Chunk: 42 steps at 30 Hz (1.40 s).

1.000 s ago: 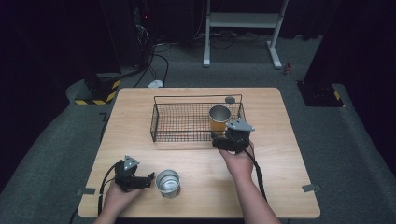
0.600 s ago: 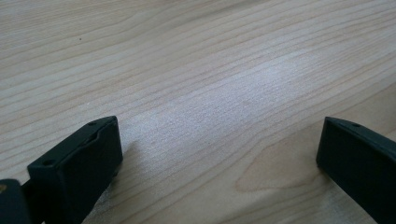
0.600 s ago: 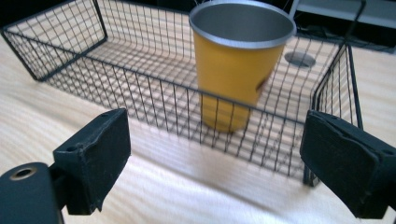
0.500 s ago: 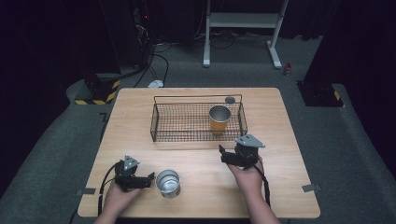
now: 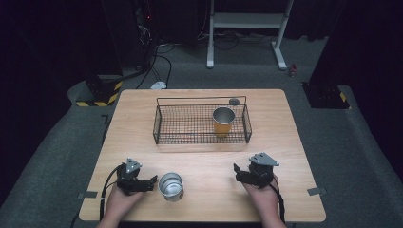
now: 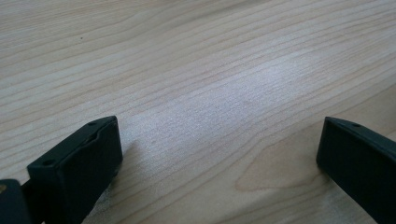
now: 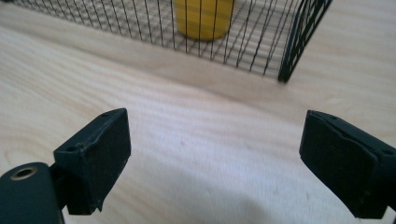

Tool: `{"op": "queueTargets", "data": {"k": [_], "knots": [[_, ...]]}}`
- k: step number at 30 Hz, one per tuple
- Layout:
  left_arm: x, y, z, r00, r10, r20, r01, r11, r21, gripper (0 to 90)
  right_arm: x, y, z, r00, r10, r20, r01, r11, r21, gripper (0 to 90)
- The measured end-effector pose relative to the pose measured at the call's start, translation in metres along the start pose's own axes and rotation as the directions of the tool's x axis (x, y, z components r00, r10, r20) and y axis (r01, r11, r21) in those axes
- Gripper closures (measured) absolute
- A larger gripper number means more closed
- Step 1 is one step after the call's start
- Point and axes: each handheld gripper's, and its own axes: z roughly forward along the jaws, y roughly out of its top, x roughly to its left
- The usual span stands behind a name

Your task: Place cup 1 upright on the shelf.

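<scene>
Step in hand: judged to be the pickup of the steel cup (image 5: 170,186), which stood upright on the tabletop (image 5: 142,128) near the front edge, just right of the left tool (image 5: 153,180).
Left tool: seen resting low over the tabletop, jaws spread wide, nothing held; bare wood was seen between the jaws in the left gripper view.
Right tool (image 5: 235,169): seen near the front right of the tabletop, jaws spread wide and empty, aimed toward the basket (image 5: 202,140).
Advice: the cup should be taken by its wall with the jaws level, one jaw outside and one inside or both around the body; a squeeze near the rim was judged likely to tip it.
Basket: a black wire basket was noted at mid-tabletop; one yellow cup (image 5: 223,121) stood upright in its right half, close to the right end wall. The left half held nothing.
Steel cup contents: appeared empty.
Small dark disc (image 5: 234,101): lay on the tabletop just behind the basket.
</scene>
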Motion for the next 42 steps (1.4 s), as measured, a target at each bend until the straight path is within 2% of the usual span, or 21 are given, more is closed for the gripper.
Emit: {"op": "queueTargets", "data": {"k": [9, 13, 20, 24, 28, 33, 36, 42], "knots": [[0.000, 0.000, 0.000, 1.0000, 0.000, -0.002, 0.000, 1.0000, 0.000, 0.6, -0.007, -0.022, 0.001, 0.9997, 0.017, 0.019, -0.019, 0.996, 0.084, 9.4], [0.000, 0.000, 0.000, 1.0000, 0.000, -0.001, 0.000, 1.0000, 0.000, 0.6, -0.006, -0.023, 0.002, 0.9997, 0.005, 0.023, -0.007, 0.995, 0.095, 9.8], [0.000, -0.001, -0.001, 1.0000, 0.001, -0.003, -0.001, 1.0000, -0.003, 0.9, -0.002, -0.023, 0.004, 0.9998, -0.010, 0.019, 0.007, 0.988, 0.157, 9.9], [0.001, -0.001, -0.001, 1.0000, 0.003, -0.001, -0.003, 1.0000, -0.002, 1.1, -0.002, -0.023, 0.005, 0.9998, 0.015, 0.014, -0.018, 0.986, 0.167, 9.9], [0.002, 0.000, -0.002, 1.0000, 0.005, 0.006, -0.005, 1.0000, 0.002, 1.3, -0.003, -0.023, 0.005, 0.9999, 0.014, 0.010, -0.015, 0.986, 0.169, 9.7], [0.003, 0.002, -0.006, 0.9999, 0.006, 0.010, -0.006, 0.9998, -0.017, 1.5, -0.003, -0.023, 0.006, 0.9999, 0.014, 0.007, -0.015, 0.986, 0.169, 9.5], [0.005, 0.004, -0.010, 0.9997, -0.011, 0.020, 0.011, 0.9994, -0.033, 1.6, -0.003, -0.023, 0.006, 0.9999, 0.015, 0.007, -0.016, 0.986, 0.169, 9.5], [0.009, 0.009, -0.021, 0.9992, -0.016, 0.037, 0.018, 0.9972, -0.072, 2.2, -0.003, -0.023, 0.006, 0.9999, 0.015, 0.008, -0.016, 0.986, 0.169, 9.5]]}}
